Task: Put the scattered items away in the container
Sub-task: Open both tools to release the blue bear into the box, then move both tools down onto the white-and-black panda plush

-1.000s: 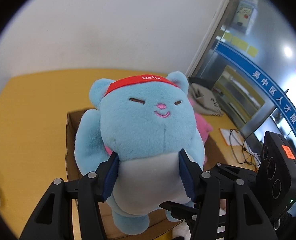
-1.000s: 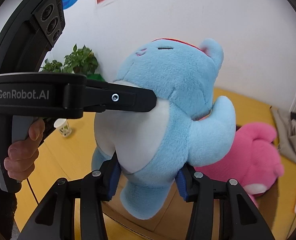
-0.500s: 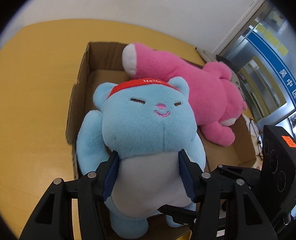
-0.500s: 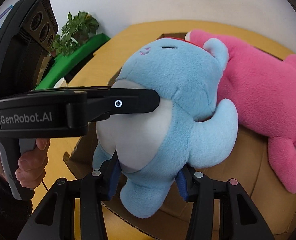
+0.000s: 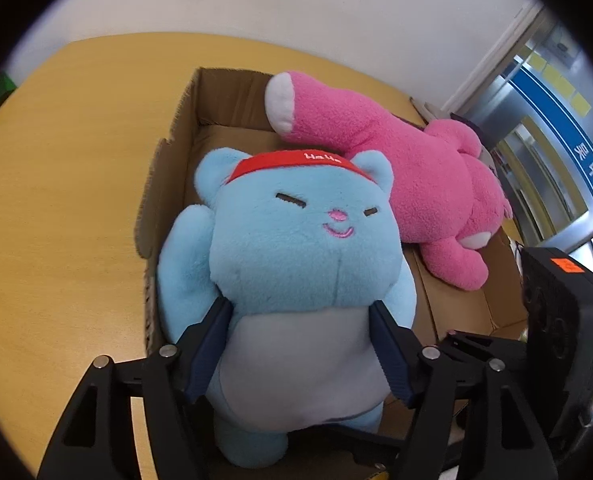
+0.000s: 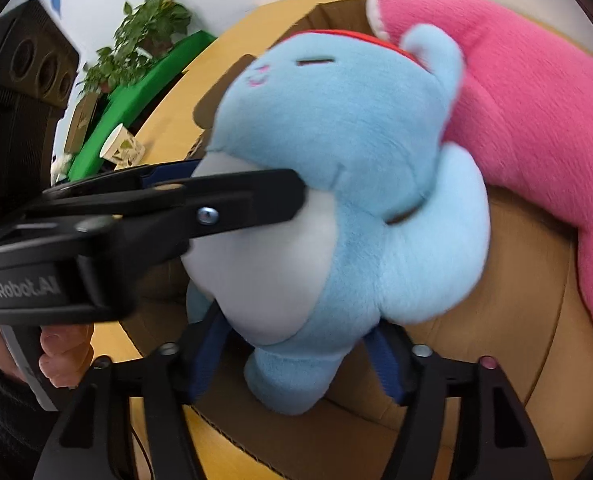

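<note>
A blue plush bear [image 5: 296, 264] with a red headband [image 5: 296, 160] hangs over an open cardboard box [image 5: 176, 148] on a yellow wooden table [image 5: 64, 184], gripped from two sides at once. The left claw [image 5: 300, 320] is closed on the toy's white belly, its blue pads [image 5: 208, 344] pressed into the plush at either flank. The right claw [image 6: 296, 344] pinches the bear lower down, its two fingers sunk into the fur on each side just above the foot. In the right wrist view the left claw reaches in from the left edge, its black finger lying across the bear's chest, with the person's hand [image 6: 62, 354] wrapped round the handle below. A pink plush toy [image 5: 416, 184] lies stretched along the box's far side, one white-soled leg propped over the rim, its body touching the bear's head. Beyond the table stand a potted plant [image 6: 136, 40] and a paper cup [image 6: 122, 148].
</note>
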Action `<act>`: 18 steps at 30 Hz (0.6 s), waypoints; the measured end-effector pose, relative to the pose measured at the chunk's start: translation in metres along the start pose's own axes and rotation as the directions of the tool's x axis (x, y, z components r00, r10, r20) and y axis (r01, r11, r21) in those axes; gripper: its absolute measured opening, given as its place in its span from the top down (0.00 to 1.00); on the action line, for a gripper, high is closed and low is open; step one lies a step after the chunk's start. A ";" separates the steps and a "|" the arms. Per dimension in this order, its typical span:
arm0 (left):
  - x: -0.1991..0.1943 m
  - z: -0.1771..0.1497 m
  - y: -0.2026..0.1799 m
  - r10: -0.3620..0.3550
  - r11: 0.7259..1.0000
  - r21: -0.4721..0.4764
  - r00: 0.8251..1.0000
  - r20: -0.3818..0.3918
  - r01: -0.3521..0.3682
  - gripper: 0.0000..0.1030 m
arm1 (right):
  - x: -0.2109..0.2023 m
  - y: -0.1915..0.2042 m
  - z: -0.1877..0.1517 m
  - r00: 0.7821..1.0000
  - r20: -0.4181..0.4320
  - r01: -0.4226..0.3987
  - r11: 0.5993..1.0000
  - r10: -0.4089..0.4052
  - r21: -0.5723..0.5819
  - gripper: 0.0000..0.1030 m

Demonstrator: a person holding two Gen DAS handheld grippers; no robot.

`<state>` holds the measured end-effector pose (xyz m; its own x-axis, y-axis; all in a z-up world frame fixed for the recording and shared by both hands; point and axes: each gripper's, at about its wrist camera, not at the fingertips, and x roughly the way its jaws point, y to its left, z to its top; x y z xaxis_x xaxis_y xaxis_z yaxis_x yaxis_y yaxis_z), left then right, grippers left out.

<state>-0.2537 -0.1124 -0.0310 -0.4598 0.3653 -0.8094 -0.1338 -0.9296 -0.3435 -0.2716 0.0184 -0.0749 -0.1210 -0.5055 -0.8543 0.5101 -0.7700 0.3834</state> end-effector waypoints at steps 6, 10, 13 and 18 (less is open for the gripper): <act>-0.067 -0.012 -0.037 0.088 0.992 0.069 0.978 0.188 -0.102 0.33 | -0.061 0.020 -0.022 0.986 0.157 0.062 0.997 -0.054 -0.044 0.08; -0.119 -0.032 -0.065 0.101 0.986 0.096 0.947 0.306 -0.136 0.31 | -0.125 0.038 -0.050 0.942 0.316 0.141 0.988 -0.114 -0.066 0.00; -0.158 -0.058 -0.087 0.128 0.979 0.091 0.895 0.428 -0.184 0.24 | -0.162 0.051 -0.076 0.882 0.419 0.252 0.967 -0.214 -0.036 0.00; -0.179 -0.100 -0.125 0.101 0.966 0.161 0.869 0.485 -0.203 0.24 | -0.204 0.048 -0.123 0.792 0.486 0.380 0.921 -0.371 0.084 0.00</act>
<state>-0.0667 -0.0568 0.1093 -0.8387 0.1990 -0.5070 -0.1777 -0.9799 -0.0908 -0.1177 0.1321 0.0750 -0.6985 -0.3038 -0.6480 0.3525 -0.9340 0.0579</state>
